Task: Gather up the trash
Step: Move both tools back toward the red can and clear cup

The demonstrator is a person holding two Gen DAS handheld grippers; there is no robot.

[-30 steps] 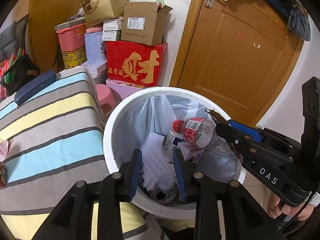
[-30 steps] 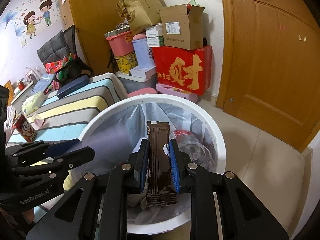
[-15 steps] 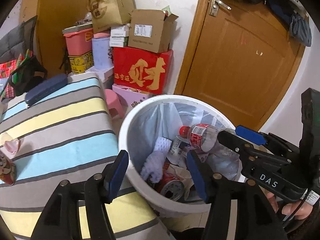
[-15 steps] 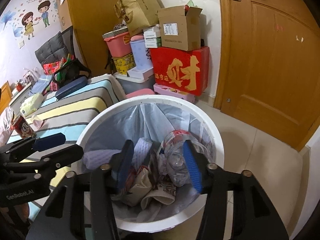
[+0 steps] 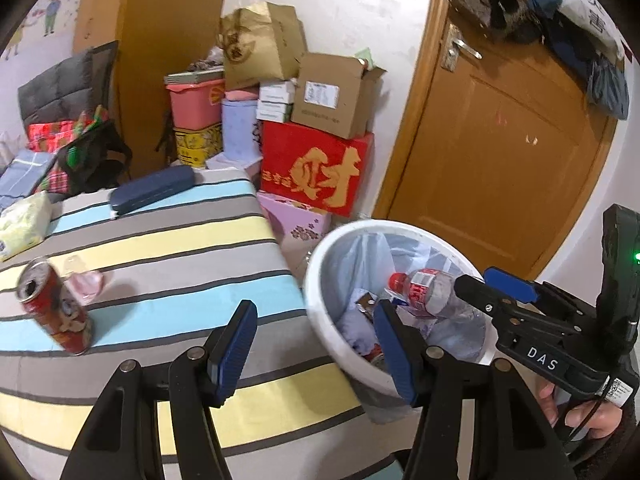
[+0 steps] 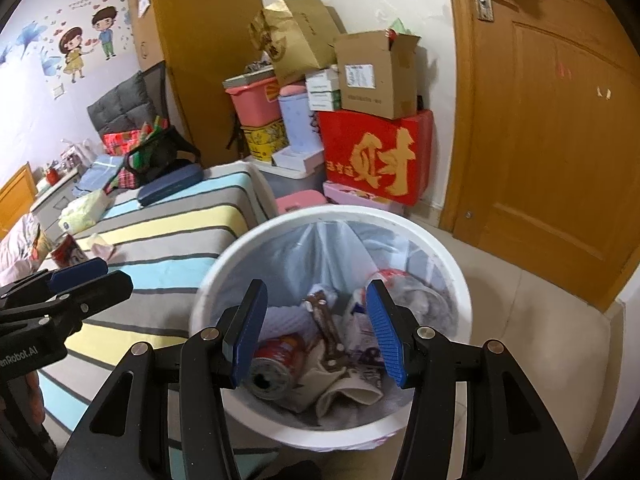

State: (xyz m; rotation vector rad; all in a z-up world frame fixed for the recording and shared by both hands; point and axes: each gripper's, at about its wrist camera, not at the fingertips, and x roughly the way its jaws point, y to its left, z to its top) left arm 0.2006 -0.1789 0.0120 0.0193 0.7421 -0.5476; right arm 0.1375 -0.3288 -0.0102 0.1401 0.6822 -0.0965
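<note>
Both jaws stand apart and hold nothing. Those of the left gripper (image 5: pixel 314 346) gape over the edge where the striped bed (image 5: pixel 160 248) meets the bin (image 5: pixel 320 256), one blue pad above the bedspread, the other over the bin's near rim. Those of the right gripper (image 6: pixel 316 330) hang wide above the bin's mouth, with trash showing between the pads but none of it touched.

White and round, the bin (image 6: pixel 456 280) stands on the floor against the bed's corner, lined with a pale bag. Inside lie a red can (image 6: pixel 274 364) on its side with its open end up, a brown wrapper (image 6: pixel 326 320) slanting across the heap, a clear bottle (image 5: pixel 430 292) with a red cap and red label against the far wall, and crumpled cloth and paper.

On the bed, well apart from the bin, a second can (image 5: pixel 56 306) stands tilted in the fisheye view, open at the top, with a small pink scrap (image 5: pixel 86 284) just beside it. Farther back lie a dark blue case (image 5: pixel 152 190) and a yellow tissue pack (image 5: pixel 24 226).

A hand (image 5: pixel 576 408) grips the right gripper's handle at the lower right of the left view.
</note>
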